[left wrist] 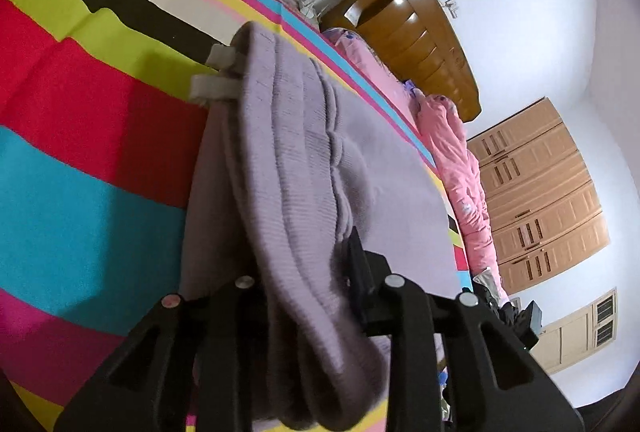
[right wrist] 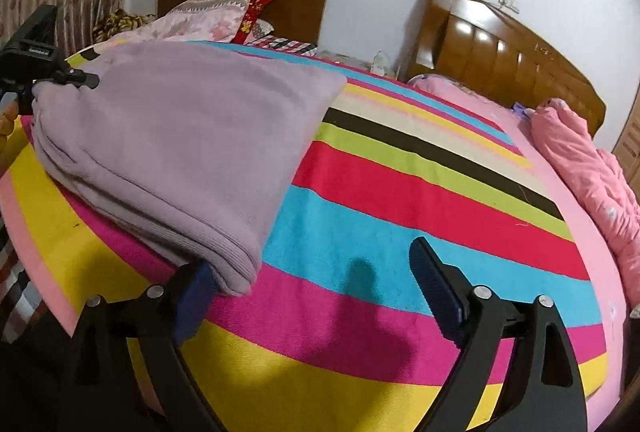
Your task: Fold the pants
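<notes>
**Left wrist view: lilac pants pinched in the left gripper, right gripper standing wide beside the fold**

Left wrist view shows the pants point(left wrist: 288, 160), lilac knit, bunched in thick layers and running straight up between the two black fingers of the left gripper point(left wrist: 308, 272). The fingers are drawn in close on the cloth and clench that bundle; the rest of the fabric spreads flat to the right of it. Two pale ribbed tabs point(left wrist: 216, 76) stick out at the far end of the bundle.

From the right wrist view the pants point(right wrist: 176, 136) lie folded in a stack on the near left part of the striped blanket point(right wrist: 400, 192), the rounded folded corner pointing toward the camera. The right gripper point(right wrist: 312, 284) is released, its jaws wide apart, with nothing between them but bare blanket. Its left finger point(right wrist: 196, 292), with a blue pad, sits just against the outer side of the folded corner, so the pants lie outside the jaws, to the left. At the far left edge of the pants the other black gripper point(right wrist: 40, 64) meets the cloth, with part of a hand point(right wrist: 6, 120) below it.

Past the blanket are a pink quilt point(right wrist: 588, 168), pillows point(right wrist: 224, 8), and a wooden headboard point(right wrist: 512, 60) against the white wall.
</notes>
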A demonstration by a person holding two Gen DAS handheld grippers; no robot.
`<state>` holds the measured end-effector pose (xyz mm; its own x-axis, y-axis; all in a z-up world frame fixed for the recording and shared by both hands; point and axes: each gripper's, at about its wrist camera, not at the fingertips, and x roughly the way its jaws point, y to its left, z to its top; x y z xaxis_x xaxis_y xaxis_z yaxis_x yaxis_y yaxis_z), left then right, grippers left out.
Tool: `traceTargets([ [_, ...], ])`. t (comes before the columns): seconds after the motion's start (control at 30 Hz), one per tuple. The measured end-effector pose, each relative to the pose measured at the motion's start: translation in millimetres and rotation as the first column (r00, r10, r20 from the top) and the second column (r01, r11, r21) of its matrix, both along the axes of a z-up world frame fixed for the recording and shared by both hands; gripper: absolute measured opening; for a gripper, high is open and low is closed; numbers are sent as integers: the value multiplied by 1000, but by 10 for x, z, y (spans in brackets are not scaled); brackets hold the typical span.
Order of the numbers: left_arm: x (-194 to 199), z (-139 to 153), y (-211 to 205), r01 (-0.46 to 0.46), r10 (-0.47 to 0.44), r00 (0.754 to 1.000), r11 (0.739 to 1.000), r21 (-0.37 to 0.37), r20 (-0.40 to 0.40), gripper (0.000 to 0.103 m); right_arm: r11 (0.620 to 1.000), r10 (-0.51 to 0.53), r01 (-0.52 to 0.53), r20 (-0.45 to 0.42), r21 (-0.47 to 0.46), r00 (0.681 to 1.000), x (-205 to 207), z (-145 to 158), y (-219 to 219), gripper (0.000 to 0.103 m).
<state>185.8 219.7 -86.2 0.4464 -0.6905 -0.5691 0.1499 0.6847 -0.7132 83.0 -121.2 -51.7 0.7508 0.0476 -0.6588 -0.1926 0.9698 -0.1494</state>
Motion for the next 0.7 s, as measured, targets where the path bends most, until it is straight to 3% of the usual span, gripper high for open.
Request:
traceTargets([
  [0.07, -15, 24, 30, -11, 11, 1000, 1000, -4, -15, 34, 999, 40, -39, -38, 35, 998, -31, 47, -57, 87],
  [0.1, -55, 94, 44, -25, 25, 1000, 999, 30, -11, 39, 994, 87, -82, -55, 75, 995, -107, 106, -109, 87],
  [0.17, -140, 244, 48, -76, 76, 997, 990, 119, 12, 61, 976, 147, -139, -36, 167, 989, -212, 259, -244, 87],
  [0.2, -192, 352, 68, -134, 131, 991, 974, 184, 30, 78, 967, 160, -152, -24, 205, 987, -252, 328, -272, 87],
  [0.23, -252, 506, 81, -227, 216, 974, 936, 269, 69, 82, 952, 173, -167, -1, 256, 985, -273, 427, -319, 87],
  [0.27, -321, 661, 72, -284, 256, 958, 909, 306, 130, 82, 941, 178, -177, 22, 288, 984, -277, 500, -326, 87],
  [0.3, -378, 791, 30, -302, 255, 949, 903, 307, 183, 82, 921, 181, -193, 68, 338, 981, -238, 617, -323, 87],
  [0.33, -426, 918, -44, -297, 236, 945, 910, 290, 227, 83, 908, 179, -203, 99, 365, 979, -213, 682, -279, 85],
  [0.4, -464, 1106, -280, -245, 174, 945, 938, 247, 277, 83, 902, 149, -197, 150, 383, 977, -103, 768, -114, 69],
  [0.47, -470, 1163, -627, -168, 75, 948, 944, 286, 310, 84, 910, 133, -186, 165, 370, 977, 58, 780, 104, 54],
  [0.53, -429, 1052, -1020, -136, -6, 951, 891, 434, 310, 84, 915, 161, -195, 124, 353, 979, 183, 701, 304, 52],
  [0.57, -441, 896, -1146, -132, -31, 957, 841, 525, 290, 84, 913, 191, -213, 96, 348, 977, 215, 647, 393, 52],
  [0.6, -448, 767, -1195, -120, -48, 963, 809, 576, 267, 84, 913, 239, -241, 46, 328, 970, 209, 528, 544, 52],
  [0.67, -574, 443, -1192, -100, -87, 967, 731, 675, 238, 83, 929, 322, -307, -42, 208, 946, 126, 254, 835, 53],
  [0.7, -663, 361, -1189, -109, -121, 957, 695, 711, 264, 83, 934, 329, -327, 11, 144, 944, 59, 253, 875, 53],
])
